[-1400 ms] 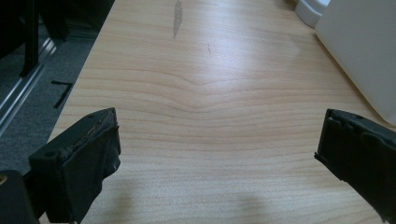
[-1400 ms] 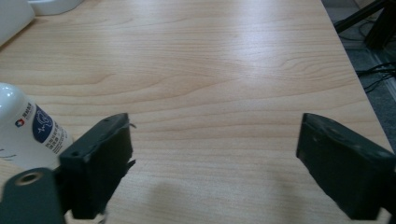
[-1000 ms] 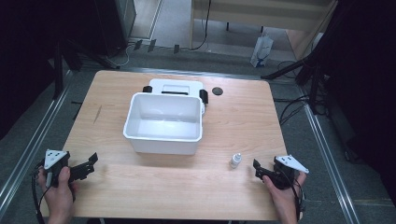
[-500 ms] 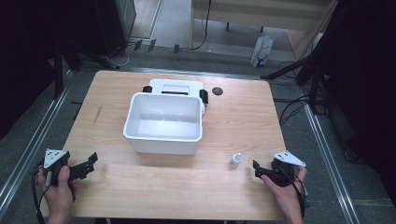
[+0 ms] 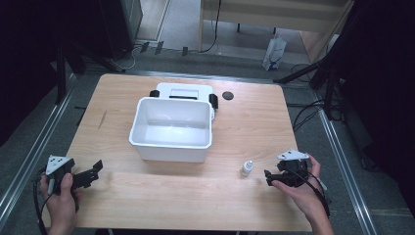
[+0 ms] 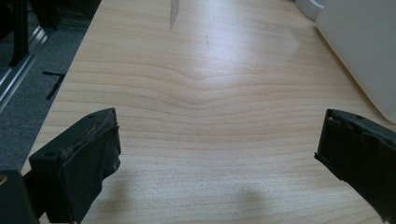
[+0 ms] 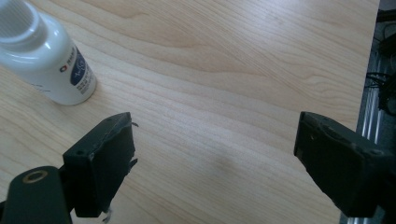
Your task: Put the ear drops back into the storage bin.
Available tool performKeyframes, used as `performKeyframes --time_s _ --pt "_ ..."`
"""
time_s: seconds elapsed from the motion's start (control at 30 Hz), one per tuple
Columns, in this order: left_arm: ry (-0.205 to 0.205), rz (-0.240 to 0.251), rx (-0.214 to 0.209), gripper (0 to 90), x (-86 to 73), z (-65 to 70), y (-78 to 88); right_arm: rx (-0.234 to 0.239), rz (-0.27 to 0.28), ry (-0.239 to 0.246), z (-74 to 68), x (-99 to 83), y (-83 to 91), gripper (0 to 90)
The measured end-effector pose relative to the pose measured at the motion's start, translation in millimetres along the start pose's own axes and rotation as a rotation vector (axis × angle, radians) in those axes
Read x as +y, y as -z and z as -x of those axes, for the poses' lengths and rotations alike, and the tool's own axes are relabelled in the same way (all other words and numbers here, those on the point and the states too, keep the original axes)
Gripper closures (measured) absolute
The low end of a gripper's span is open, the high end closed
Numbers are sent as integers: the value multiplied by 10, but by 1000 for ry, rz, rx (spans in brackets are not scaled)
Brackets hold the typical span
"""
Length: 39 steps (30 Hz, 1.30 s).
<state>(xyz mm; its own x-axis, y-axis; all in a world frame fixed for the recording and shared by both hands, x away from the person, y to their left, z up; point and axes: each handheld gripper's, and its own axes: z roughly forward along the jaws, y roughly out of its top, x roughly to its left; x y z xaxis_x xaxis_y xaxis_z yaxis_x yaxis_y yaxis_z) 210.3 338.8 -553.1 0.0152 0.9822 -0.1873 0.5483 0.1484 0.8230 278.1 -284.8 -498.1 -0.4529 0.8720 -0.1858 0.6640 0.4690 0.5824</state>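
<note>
My right gripper (image 5: 272,177) sits with jaws spread wide and empty, small white bottle (image 7: 44,60) upright just ahead-left of its left jaw, left gripper (image 5: 93,171) likewise gaping over bare table (image 5: 254,122), so a careless sideways approach likely tips the bottle.

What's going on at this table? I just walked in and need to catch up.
A person sits with a claw in each hand, both open and empty, near the table's front edge. The left claw is at the front left corner; the right claw is beside a small white bottle, not touching it. An empty white bin sits mid-table, its lid behind it. Nothing is being handled.
</note>
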Motion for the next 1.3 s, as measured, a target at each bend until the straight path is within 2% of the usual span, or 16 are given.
performKeyframes --time_s 0.13,0.2,0.23,0.27,0.43,0.47,0.53,0.57,0.67,0.7,0.73,0.83,0.87,1.0,1.17,1.3 --pt "1 -6 0 3 4 -2 -8 21 -47 63 -31 136 31 122" --pt "0 -6 0 3 4 -1 -10 39 -90 97 -50 221 34 122" --pt "0 -6 0 3 4 -1 -10 39 -90 97 -50 221 34 122" --pt "-4 -5 1 3 3 4 -9 52 -122 124 -63 271 35 123" --pt "-10 0 5 3 3 9 -7 76 -183 147 -90 377 37 128" --pt "-9 0 4 3 3 10 -5 105 -218 176 -121 432 47 130" --pt "-6 1 6 3 1 16 -4 130 -250 204 -181 477 51 131" --pt "-6 1 6 3 1 16 -4 130 -250 204 -181 477 51 131" --pt "-8 2 7 3 1 16 -4 140 -279 259 -264 547 50 133" --pt "-7 1 7 3 1 16 -3 143 -287 274 -284 567 50 143" --pt "-8 3 6 3 1 15 -4 162 -305 288 -322 597 57 208" --pt "-9 1 4 3 2 10 -5 178 -330 293 -353 639 54 223" --pt "-10 -1 3 3 3 7 -4 181 -336 306 -371 670 58 263" --pt "-9 0 1 3 3 5 -5 198 -353 304 -415 718 75 314" --pt "-7 -3 -2 3 4 6 -9 220 -374 326 -492 789 64 338" --pt "-6 -5 -1 3 5 7 -11 200 -384 325 -532 834 48 383"
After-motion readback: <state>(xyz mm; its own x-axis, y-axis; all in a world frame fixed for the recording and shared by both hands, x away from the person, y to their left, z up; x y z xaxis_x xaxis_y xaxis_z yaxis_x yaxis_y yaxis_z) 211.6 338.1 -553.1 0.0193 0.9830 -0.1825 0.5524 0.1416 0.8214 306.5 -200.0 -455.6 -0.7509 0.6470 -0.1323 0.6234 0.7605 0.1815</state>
